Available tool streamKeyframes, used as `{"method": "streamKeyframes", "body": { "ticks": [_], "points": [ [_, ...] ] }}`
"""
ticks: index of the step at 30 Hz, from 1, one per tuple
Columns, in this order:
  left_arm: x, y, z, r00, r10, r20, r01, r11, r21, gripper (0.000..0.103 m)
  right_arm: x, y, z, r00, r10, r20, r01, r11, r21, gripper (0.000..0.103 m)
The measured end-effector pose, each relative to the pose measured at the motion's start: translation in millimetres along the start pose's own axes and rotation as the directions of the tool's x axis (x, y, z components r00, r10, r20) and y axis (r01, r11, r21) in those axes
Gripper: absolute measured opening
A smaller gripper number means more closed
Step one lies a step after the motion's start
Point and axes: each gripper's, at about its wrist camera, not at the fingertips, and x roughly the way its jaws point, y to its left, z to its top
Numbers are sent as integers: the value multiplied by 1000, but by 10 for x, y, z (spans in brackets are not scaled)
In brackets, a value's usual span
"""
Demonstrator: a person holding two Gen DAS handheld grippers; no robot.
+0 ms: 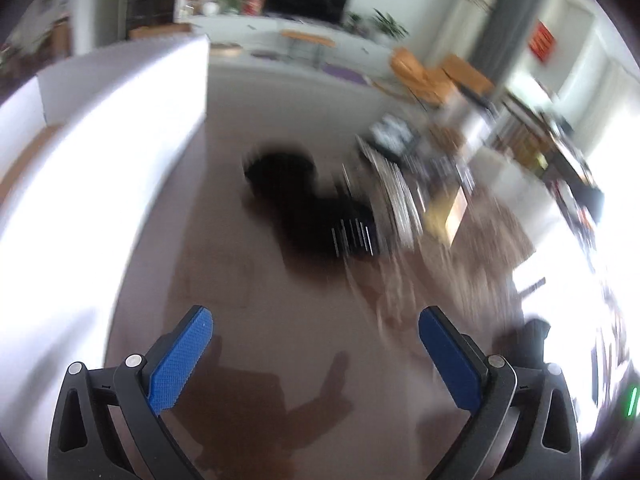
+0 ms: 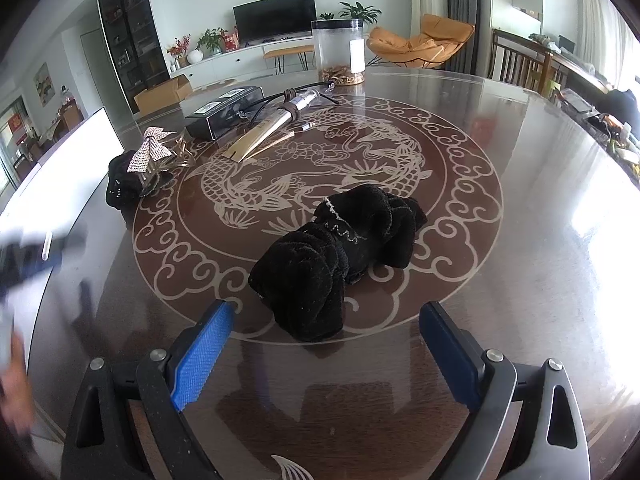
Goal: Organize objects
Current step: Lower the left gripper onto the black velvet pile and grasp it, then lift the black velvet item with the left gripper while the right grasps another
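Note:
A black velvet scrunchie (image 2: 336, 256) lies on the round brown table (image 2: 520, 208), just ahead of my right gripper (image 2: 326, 316), which stands open and empty. Farther left sit another black scrunchie (image 2: 122, 186) with a glittery bow clip (image 2: 154, 152) and gold clips on it. Behind them lie a dark box (image 2: 224, 112), a wooden comb (image 2: 260, 136) and a small spray bottle (image 2: 304, 100). The left wrist view is motion-blurred: my left gripper (image 1: 316, 320) is open and empty above the table, with a black blurred object (image 1: 312, 208) well ahead of it.
A clear plastic jar (image 2: 338, 52) stands at the table's far edge. A white box (image 1: 120, 120) borders the table on the left. A blurred hand (image 2: 16, 384) and the other gripper (image 2: 36, 256) show at the left edge of the right wrist view. Chairs stand beyond.

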Motion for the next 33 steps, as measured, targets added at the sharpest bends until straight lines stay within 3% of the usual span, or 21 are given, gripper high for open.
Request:
{"method": "streamKeyframes", "body": {
  "ticks": [3,7,8,9,12,16,19,22,23,26,29,32,33],
  "points": [
    [212,56,382,998,35,52,-30,995,-100,103,6,-2,0,1000,2,0,-2,1000,3,95],
    [662,20,642,991,136,-11,-136,987,-82,103,13,-15,1,1000,9,-4,-9,1000,8,95],
    [761,9,632,985,168,-30,-169,984,-57,92,16,-17,0,1000,11,-6,-11,1000,8,95],
    [800,16,613,986,162,-39,-163,986,-45,70,14,-25,-2,1000,14,-6,-14,1000,9,95],
    [684,51,420,994,107,-18,-107,994,-16,41,14,-41,0,1000,21,-6,-21,1000,16,95],
    [303,74,-117,999,11,-44,-8,998,65,41,10,-46,2,1000,22,-6,-22,1000,17,95],
    [59,119,-419,998,-1,-60,8,994,109,43,9,-51,1,1000,23,-6,-23,1000,16,95],
    [-62,144,-535,996,-11,-83,24,987,158,67,7,-53,3,1000,25,-5,-25,1000,17,95],
    [-84,132,-538,996,0,-84,15,982,186,78,6,-49,1,1000,25,-5,-25,1000,18,95],
    [-22,65,-558,994,71,-87,-47,967,249,79,-23,-101,-9,998,59,9,-59,997,45,95],
    [21,-74,-620,987,150,-64,-122,940,319,93,-107,-272,-51,989,138,53,-144,980,136,95],
    [3,-57,-631,990,125,-59,-103,951,291,91,-148,-419,-84,980,186,72,-198,954,227,95],
    [-21,-60,-640,991,127,-32,-113,951,289,77,-154,-427,-80,980,189,68,-200,948,246,95]
  ]
}}
